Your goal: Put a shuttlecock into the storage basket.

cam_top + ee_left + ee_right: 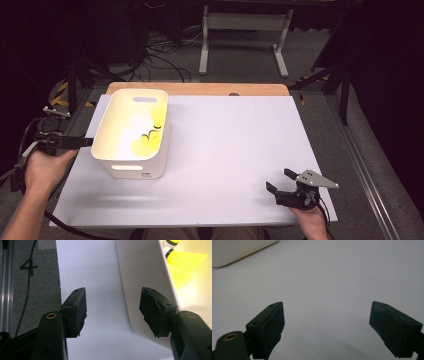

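Observation:
A white plastic bin (131, 131) stands on the left part of the white table top (230, 150). Inside it lie yellow items with black bands (150, 134), also seen past the rim in the left gripper view as yellow items (183, 261). My left gripper (88, 142) is level at the bin's left wall, jaws open (113, 312); one jaw hangs over bare table, the other is in front of the bin wall (140, 272) near its rim, with nothing pressed. My right gripper (280, 180) rests near the front right of the table, open (327, 322) and empty.
A wooden strip (200, 88) borders the table's far edge. Behind it on the floor are loose cables (160, 55) and a grey metal stand (245, 30). Dark tripod legs (335, 75) stand at the right. A cable runs on the carpet (27, 285) left of the table.

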Tool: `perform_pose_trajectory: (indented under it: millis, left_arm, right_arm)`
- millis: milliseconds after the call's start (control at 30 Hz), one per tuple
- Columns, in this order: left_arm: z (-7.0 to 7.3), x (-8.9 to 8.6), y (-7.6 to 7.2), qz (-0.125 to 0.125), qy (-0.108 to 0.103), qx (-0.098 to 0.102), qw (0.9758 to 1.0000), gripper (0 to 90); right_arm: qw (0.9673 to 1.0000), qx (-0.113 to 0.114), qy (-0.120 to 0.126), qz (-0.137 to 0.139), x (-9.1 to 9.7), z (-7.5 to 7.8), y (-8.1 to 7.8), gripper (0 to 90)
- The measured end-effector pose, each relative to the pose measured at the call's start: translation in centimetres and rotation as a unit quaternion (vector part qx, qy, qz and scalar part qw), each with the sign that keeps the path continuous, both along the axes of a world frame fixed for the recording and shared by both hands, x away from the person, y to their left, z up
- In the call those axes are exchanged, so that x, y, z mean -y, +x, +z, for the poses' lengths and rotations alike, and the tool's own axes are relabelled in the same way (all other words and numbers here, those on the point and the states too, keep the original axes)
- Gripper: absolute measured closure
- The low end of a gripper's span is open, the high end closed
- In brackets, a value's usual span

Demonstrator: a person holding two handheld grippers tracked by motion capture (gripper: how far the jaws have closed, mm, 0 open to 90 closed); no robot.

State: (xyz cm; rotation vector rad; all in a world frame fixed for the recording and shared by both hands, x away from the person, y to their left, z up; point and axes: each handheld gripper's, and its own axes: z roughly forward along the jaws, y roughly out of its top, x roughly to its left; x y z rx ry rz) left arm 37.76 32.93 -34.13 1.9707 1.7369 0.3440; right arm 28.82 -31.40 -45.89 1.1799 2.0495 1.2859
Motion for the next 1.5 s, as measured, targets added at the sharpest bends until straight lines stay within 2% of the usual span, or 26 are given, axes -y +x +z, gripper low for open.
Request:
perform_pose_trajectory:
  millis: [133, 300, 1033, 1500]
  left_arm:
    - [-0.3, 0.1, -0.1, 0.0, 0.0, -0.002, 1.0, 39.1]
    - [-0.5, 0.4, -0.2, -0.002, 0.013, -0.002, 0.9999, 38.7]
    - [-1.7, 0.7, -0.7, 0.003, 0.011, -0.003, 0.9999, 38.6]
    - [-2.8, 0.6, -2.0, 0.008, 0.002, 0.005, 1.0, 38.7]
  right_arm:
    - [1.0, 0.0, 0.0, 0.0, 0.0, 0.0, 0.0, 13.4]
    - [1.0, 0.0, 0.0, 0.0, 0.0, 0.0, 0.0, 13.3]
    - [1.0, 0.001, 0.001, 0.002, -0.1, 0.0, -0.1, 13.4]
    - [1.0, 0.002, 0.001, 0.003, -0.2, 0.1, -0.1, 13.3]
